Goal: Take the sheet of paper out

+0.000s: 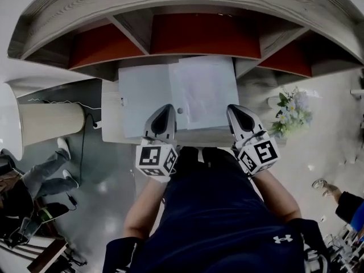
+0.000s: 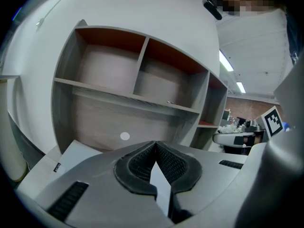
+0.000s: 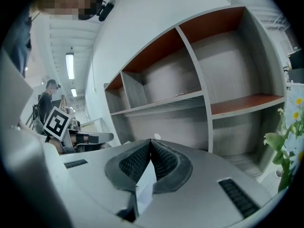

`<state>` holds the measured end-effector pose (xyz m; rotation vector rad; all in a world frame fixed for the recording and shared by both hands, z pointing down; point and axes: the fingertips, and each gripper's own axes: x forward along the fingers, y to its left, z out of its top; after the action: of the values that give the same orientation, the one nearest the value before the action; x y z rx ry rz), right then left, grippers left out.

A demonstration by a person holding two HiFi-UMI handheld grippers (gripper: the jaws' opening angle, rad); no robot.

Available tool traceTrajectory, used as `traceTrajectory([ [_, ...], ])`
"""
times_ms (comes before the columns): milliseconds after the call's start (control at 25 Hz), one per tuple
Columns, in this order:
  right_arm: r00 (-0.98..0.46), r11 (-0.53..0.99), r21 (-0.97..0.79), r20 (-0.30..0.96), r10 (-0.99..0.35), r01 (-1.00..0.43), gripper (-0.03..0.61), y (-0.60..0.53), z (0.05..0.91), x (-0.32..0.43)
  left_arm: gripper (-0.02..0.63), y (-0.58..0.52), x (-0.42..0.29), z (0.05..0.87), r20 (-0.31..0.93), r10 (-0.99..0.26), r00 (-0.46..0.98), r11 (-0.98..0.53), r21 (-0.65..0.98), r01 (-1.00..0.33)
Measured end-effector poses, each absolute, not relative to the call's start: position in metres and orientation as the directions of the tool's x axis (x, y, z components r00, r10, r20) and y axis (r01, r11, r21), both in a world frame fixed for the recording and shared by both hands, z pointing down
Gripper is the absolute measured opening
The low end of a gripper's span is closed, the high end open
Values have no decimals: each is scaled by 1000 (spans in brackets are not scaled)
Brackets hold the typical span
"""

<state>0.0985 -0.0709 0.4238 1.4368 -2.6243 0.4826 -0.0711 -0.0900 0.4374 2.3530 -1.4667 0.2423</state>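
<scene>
Your left claw (image 1: 165, 108): clenched, ribbed pads meeting at the tips, nothing between them. Its tip sits over the near edge of the folder (image 1: 145, 98), left of centre; whether it touches cannot be told. Its marker cube (image 1: 156, 159) is nearest your body.

Your right claw (image 1: 235, 108): likewise clenched and empty, level with the left one. Its tip is at the near right corner of the folder, and its marker cube (image 1: 259, 154) is close to your forearm.

Sheet of paper (image 1: 207, 92): white, flat, lying over the right half of the folder between the two claws. Its far edge reaches slightly past the folder's far edge. Neither claw holds it. Whether it is tucked under a cover cannot be told.

Folder: pale blue, flat on the small white table (image 1: 111, 124), with a small round stud (image 1: 180, 111) near its middle.

Shelf unit (image 1: 205, 33): grey wood with red back panels, standing just beyond the table, its compartments bare.

Lamp (image 1: 48, 122): cream shade, left of the table.

Flowers (image 1: 293, 114): pale blooms with green leaves, right of the table.
</scene>
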Motion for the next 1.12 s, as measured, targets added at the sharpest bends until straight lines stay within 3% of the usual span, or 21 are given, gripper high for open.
traceTrajectory([
  [720, -447, 368, -266, 374, -813, -891, 14, -76, 486, 87, 18, -143, -54, 587, 569, -586, 577, -416, 400, -817],
  [760, -445, 364, -270, 378, -812, -892, 14, -76, 488, 87, 27, -144, -52, 596, 582, -567, 583, -407, 417, -812],
  [880, -437, 345, -286, 384, -814, -894, 14, -76, 493, 88, 148, -148, -46, 620, 613, -511, 603, -365, 480, -798],
  [1120, -433, 325, -312, 400, -808, -893, 14, -70, 500, 89, 249, -153, -33, 653, 658, -427, 620, -325, 528, -784],
])
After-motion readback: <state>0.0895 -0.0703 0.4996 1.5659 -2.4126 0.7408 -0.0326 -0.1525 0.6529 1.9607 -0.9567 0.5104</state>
